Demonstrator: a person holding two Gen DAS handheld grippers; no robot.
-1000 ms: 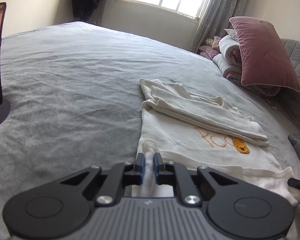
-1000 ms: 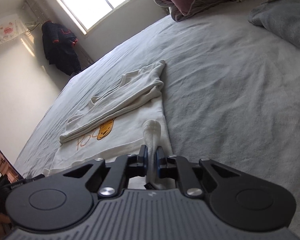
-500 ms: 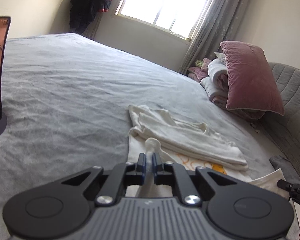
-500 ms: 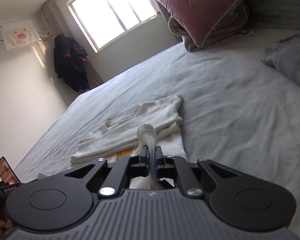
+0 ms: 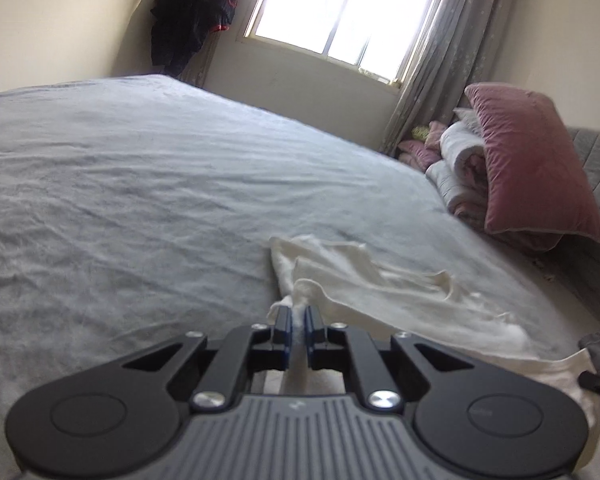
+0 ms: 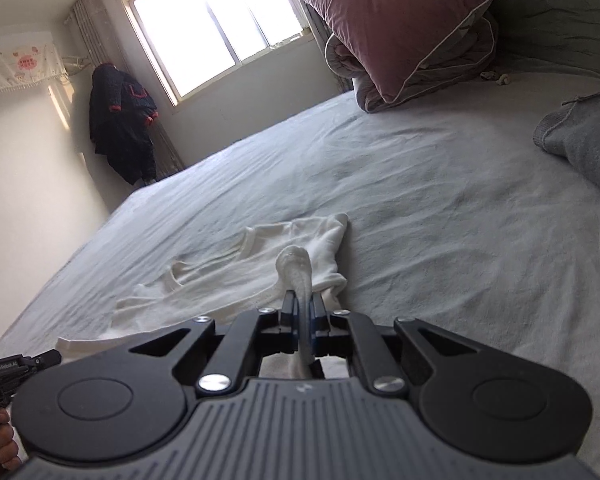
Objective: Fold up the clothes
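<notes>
On the grey bed the cream T-shirt lies ahead of my grippers, sleeves already folded in. My left gripper and right gripper each pinch a hem corner, lifted. I judge the bottom-to-top fold underway; laying down and smoothing remain.
</notes>
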